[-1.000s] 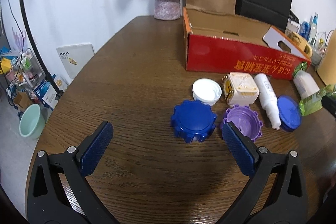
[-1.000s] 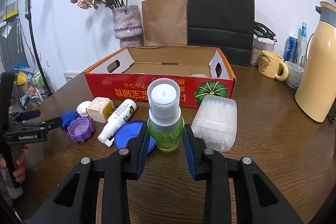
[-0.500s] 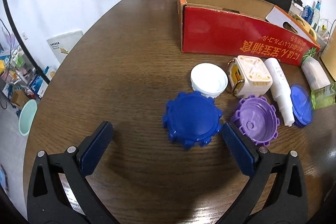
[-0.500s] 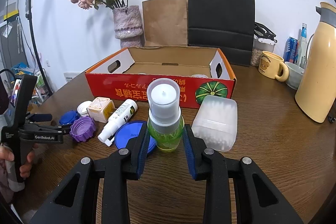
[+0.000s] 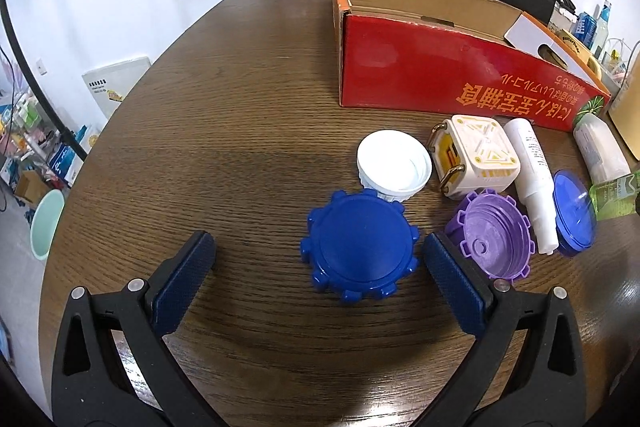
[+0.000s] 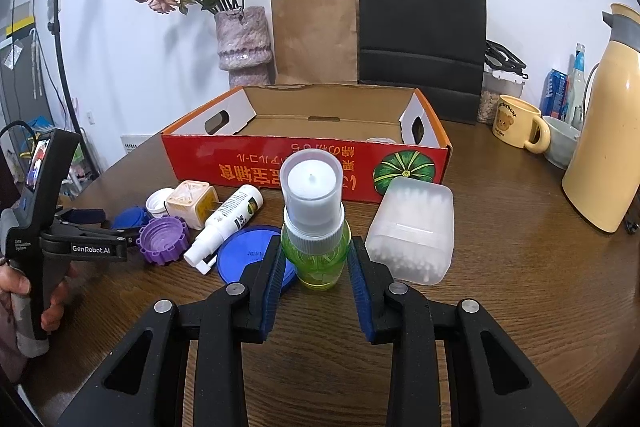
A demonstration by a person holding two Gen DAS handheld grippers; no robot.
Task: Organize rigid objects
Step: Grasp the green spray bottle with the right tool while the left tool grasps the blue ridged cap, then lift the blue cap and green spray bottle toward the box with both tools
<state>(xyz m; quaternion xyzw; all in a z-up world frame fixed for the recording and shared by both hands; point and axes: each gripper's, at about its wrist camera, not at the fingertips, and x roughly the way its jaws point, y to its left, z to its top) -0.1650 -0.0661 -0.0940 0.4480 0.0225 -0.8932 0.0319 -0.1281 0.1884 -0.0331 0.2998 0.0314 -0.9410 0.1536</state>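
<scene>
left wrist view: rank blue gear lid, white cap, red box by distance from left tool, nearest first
1. blue gear lid: between the open left tool's fingers, toward the right one.
2. white cap: just behind the lid, slightly right.
3. red box: farthest, at the back right of the table.

Home: flower vase (image 6: pixel 243 41), mug (image 6: pixel 516 121).

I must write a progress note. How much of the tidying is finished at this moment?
Little looks done: the red cardboard box seems almost empty, only something pale showing inside.

In hand: the right gripper brackets the upright green spray bottle; contact is unclear. The open left gripper straddles the dark blue toothed lid.

Left on the wooden table: purple lid, white cap, white spray bottle.
</scene>
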